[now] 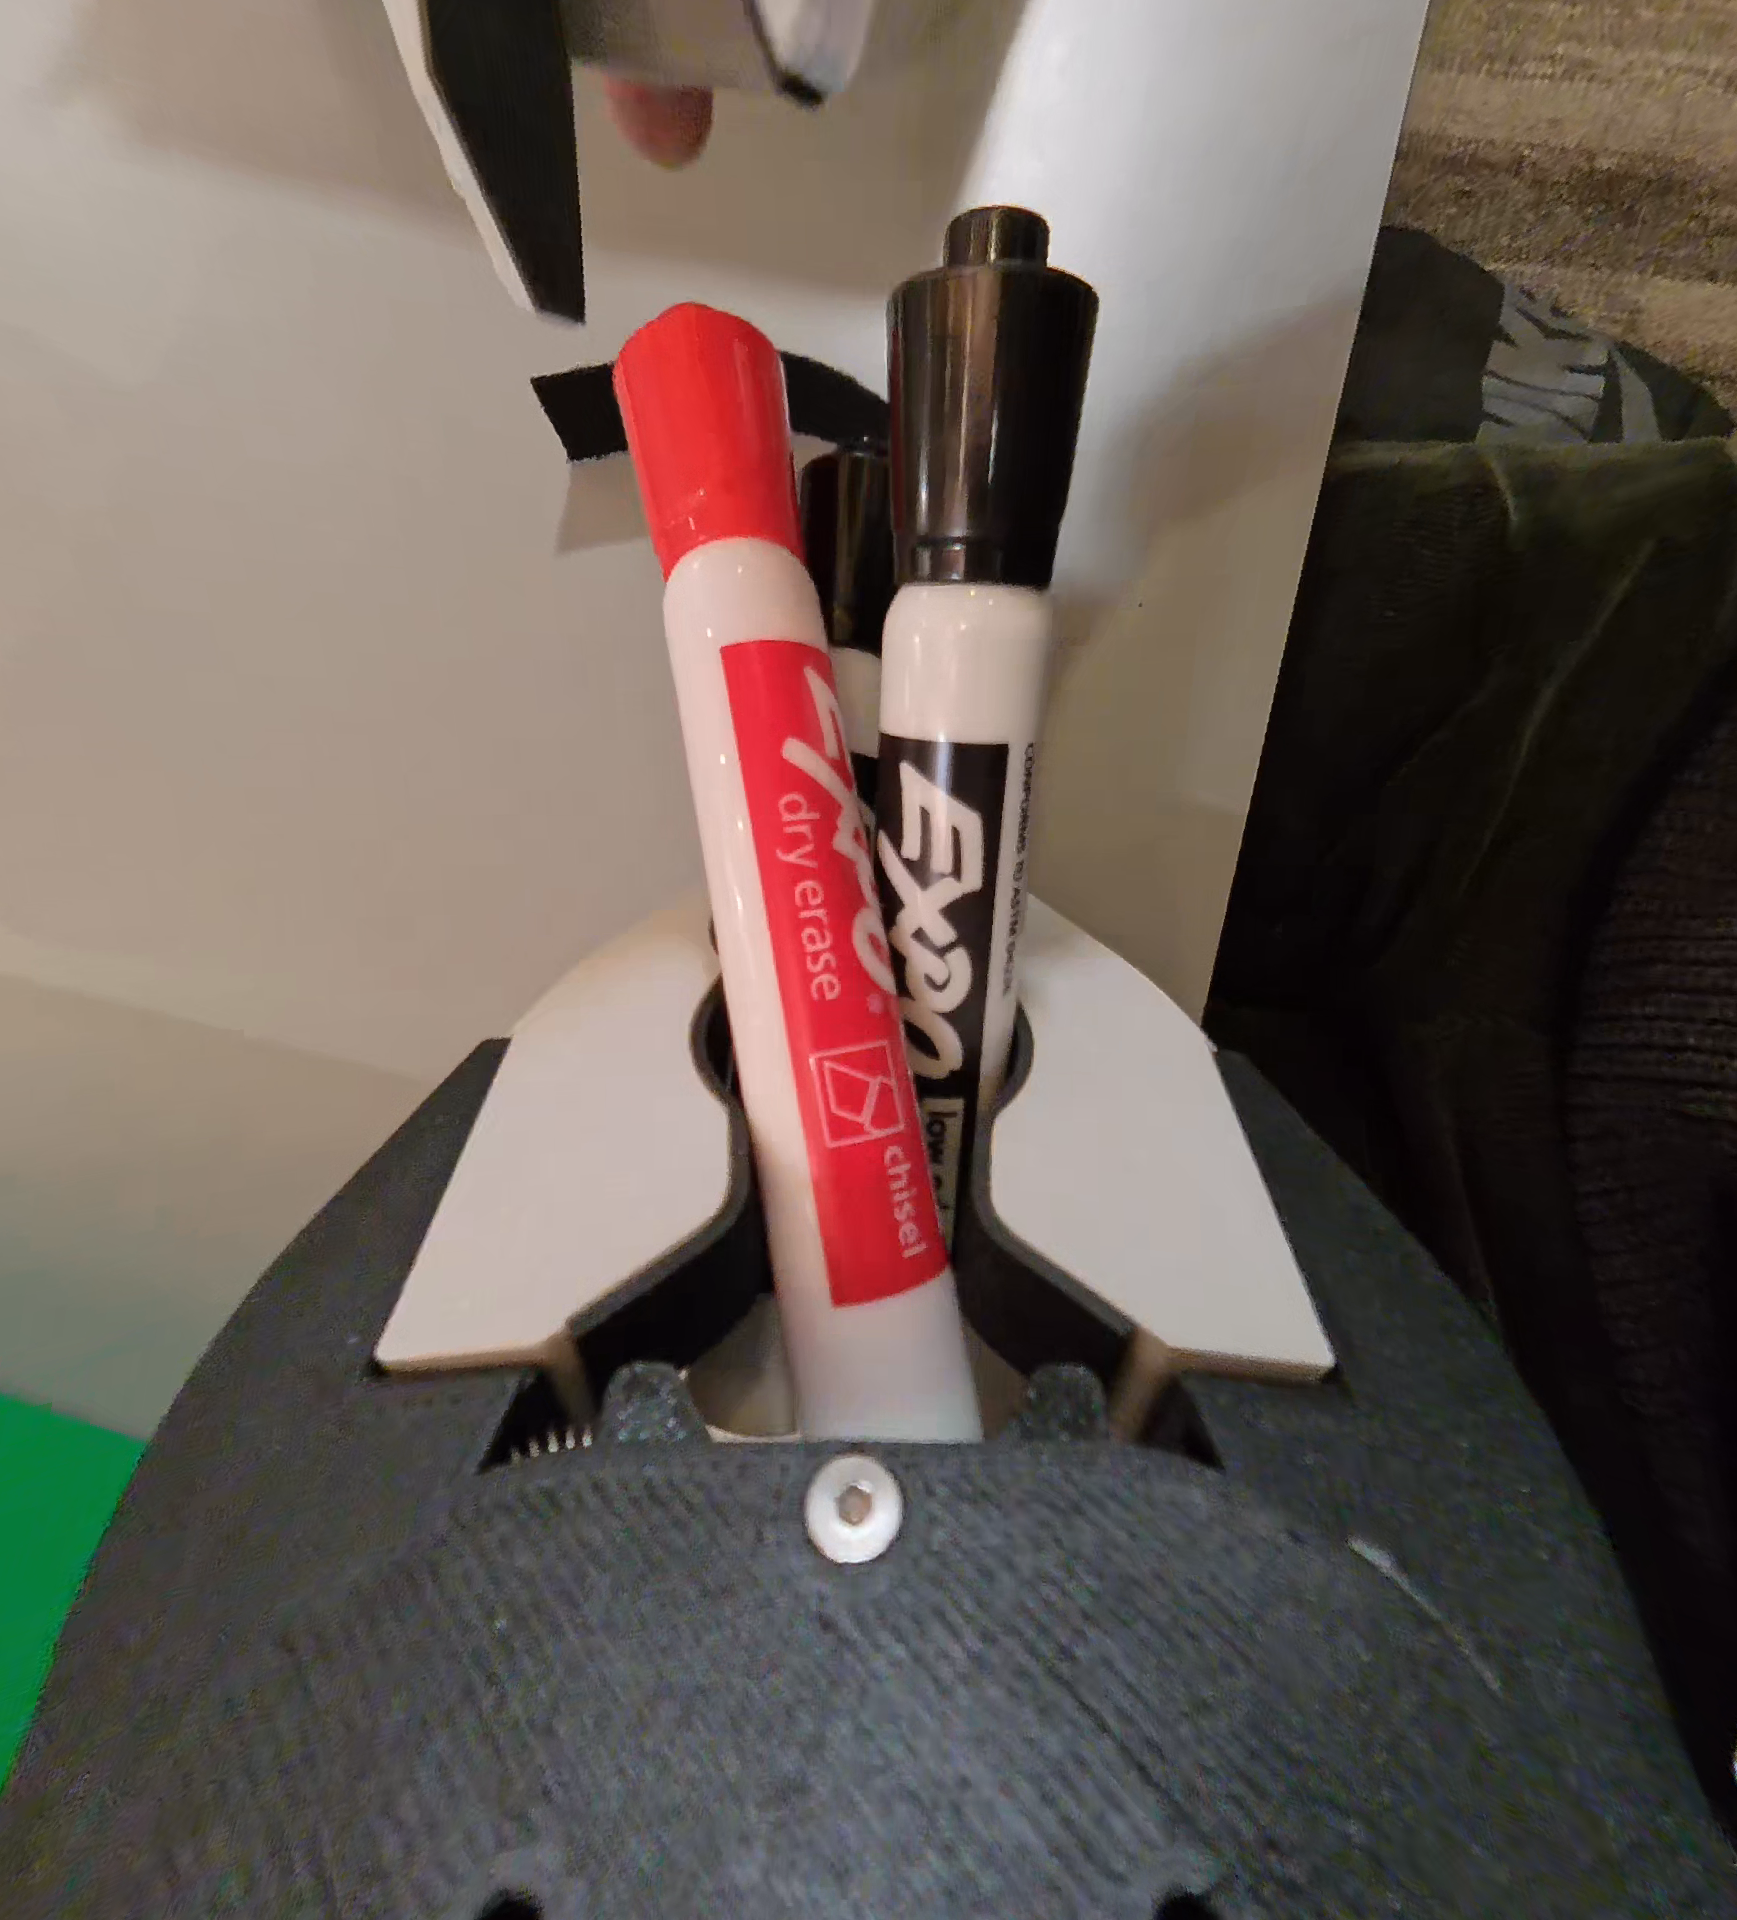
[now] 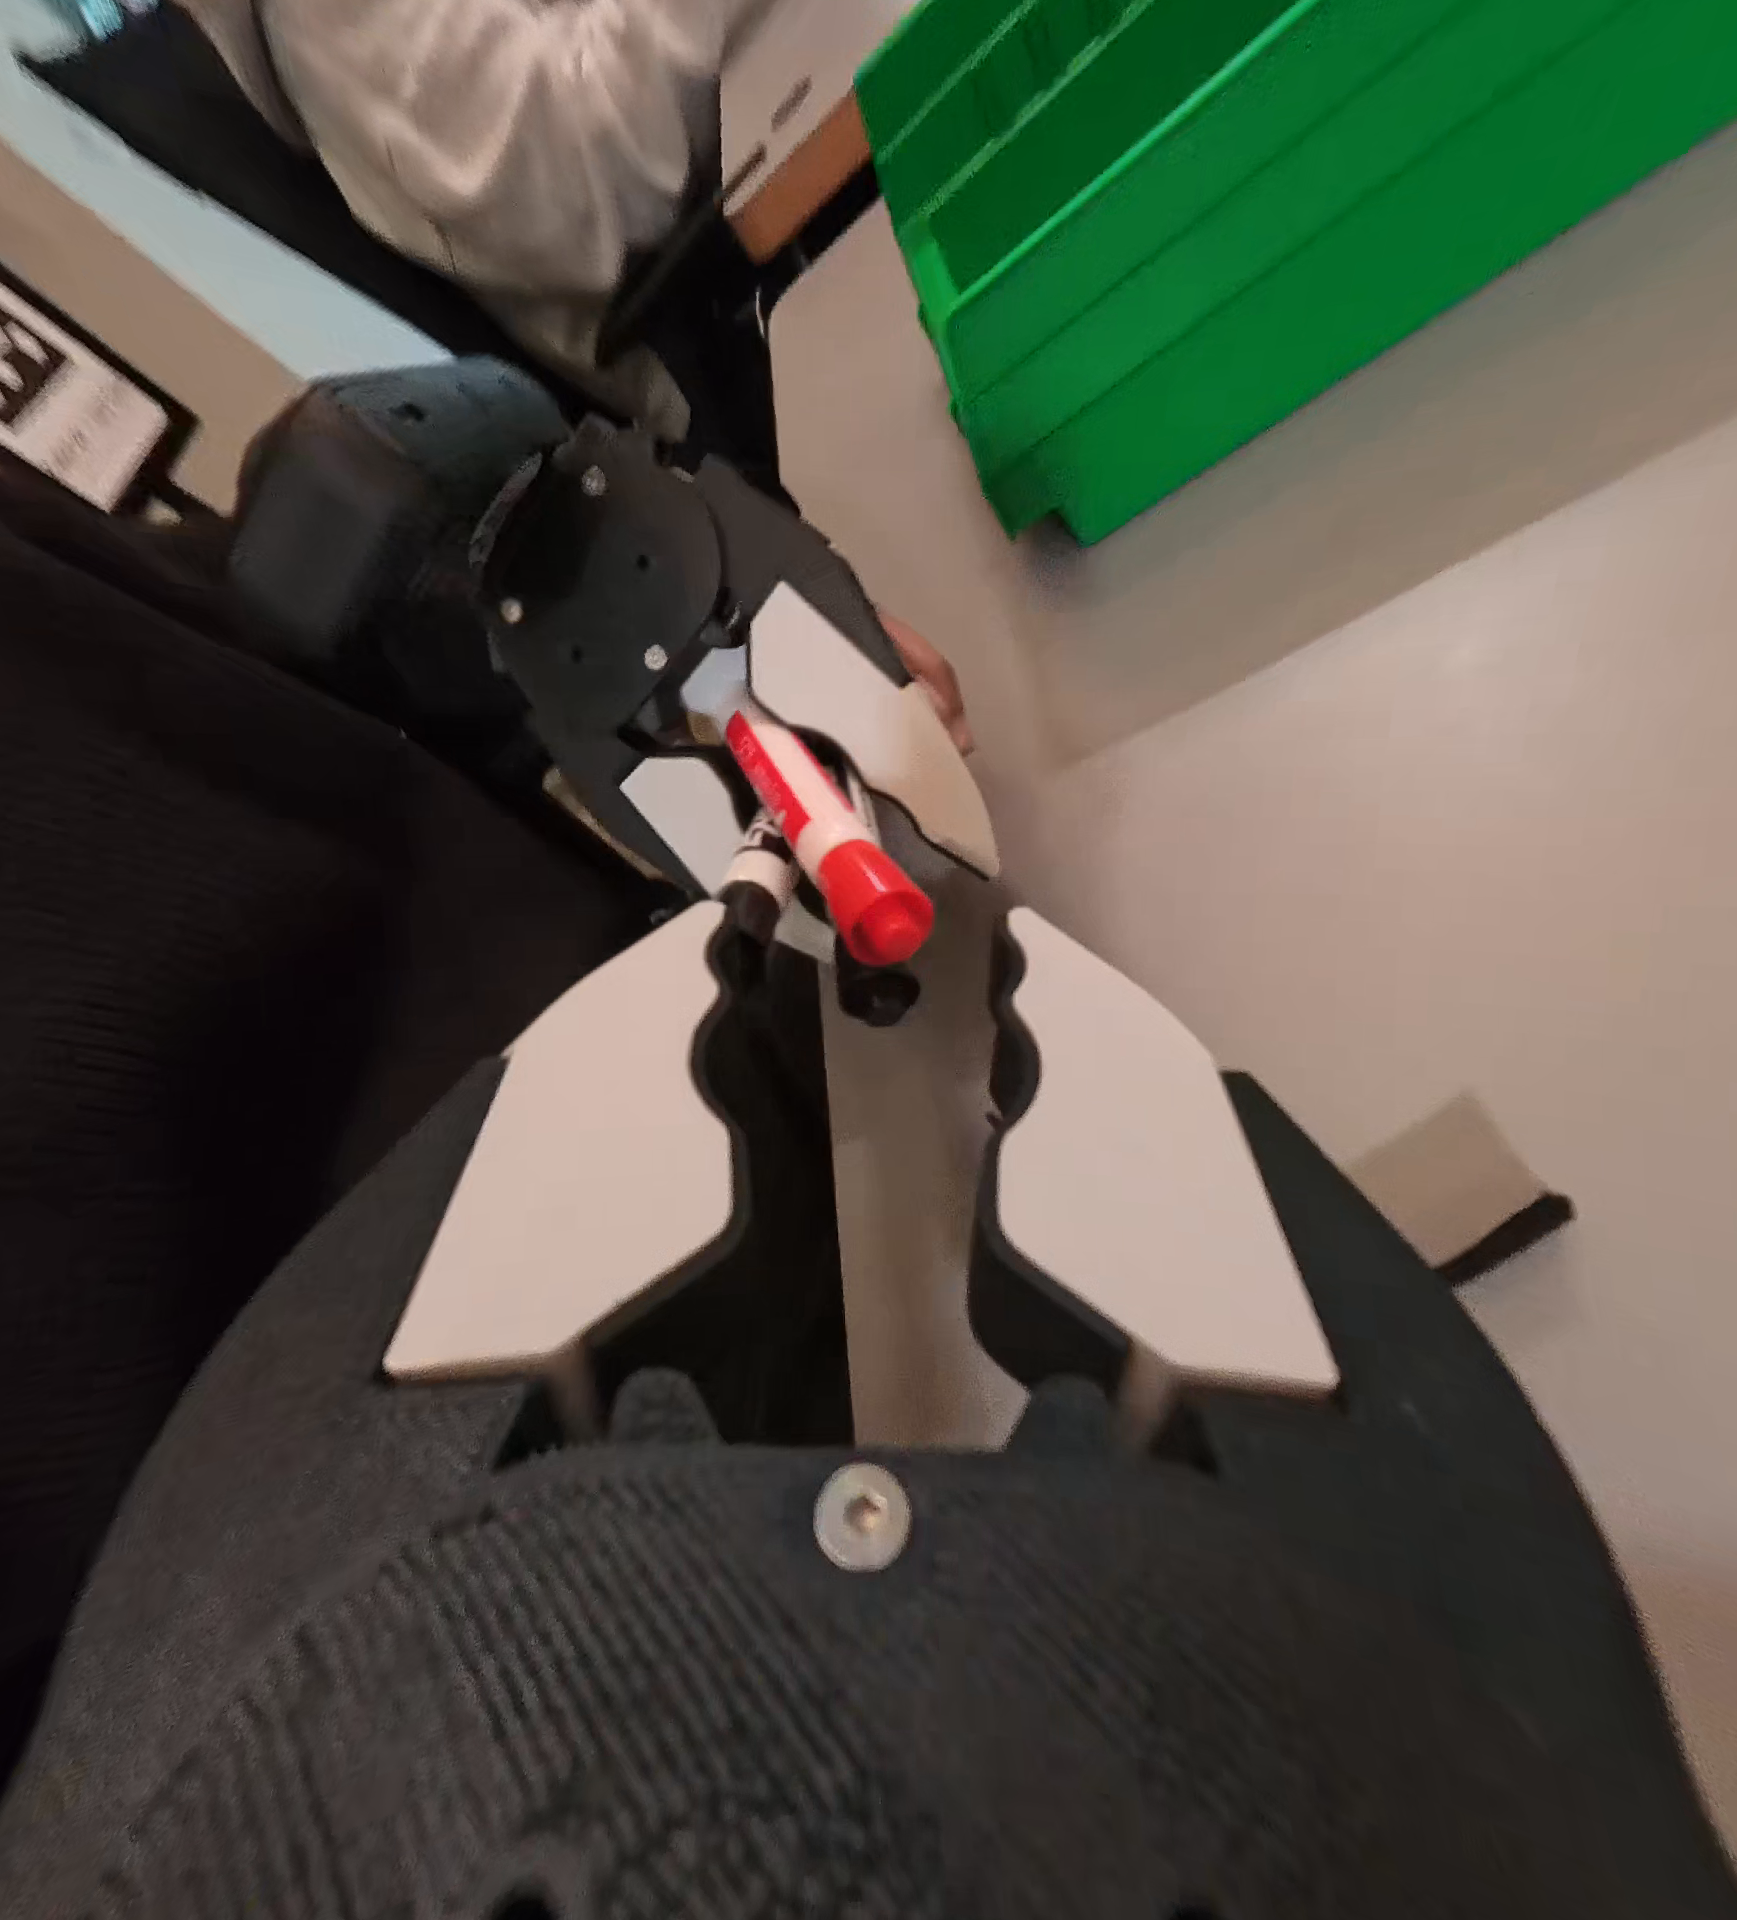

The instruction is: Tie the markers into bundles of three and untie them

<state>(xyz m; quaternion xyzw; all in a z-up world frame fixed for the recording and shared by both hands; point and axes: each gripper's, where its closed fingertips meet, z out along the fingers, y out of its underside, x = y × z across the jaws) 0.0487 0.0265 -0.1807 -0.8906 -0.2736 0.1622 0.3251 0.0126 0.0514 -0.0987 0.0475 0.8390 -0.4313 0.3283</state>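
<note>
Markers sit bundled in the left claw (image 1: 864,1049), whose jaws are clamped on them: a red-capped marker (image 1: 802,831) leaning left, a black-capped marker (image 1: 968,675) just beside it, and a third dark-capped one (image 1: 848,540) tucked behind the two. Caps point away from the claw, out over the pale desk (image 1: 220,727).

The right claw (image 2: 859,997) stands with its jaws apart and nothing between them, hanging just in front of the caps; in the right wrist view the red cap (image 2: 879,914) nearly reaches its fingertips.

Risk, as I judge it: three round barrels in one pinch have little to stop them rolling on each other (the red one already sits skewed), so a nudge from the right claw could lever one loose or fan the bundle. The right view is smeared, which suggests motion, so a bump seems plausible.

Around them: a green bin (image 2: 1311,260) lies on the desk well apart from the claws, a dark knitted sleeve (image 1: 1622,1039) fills the right edge of the left view, and a person in a grey top (image 2: 490,135) sits near. A fingertip (image 1: 661,120) shows above the markers.
</note>
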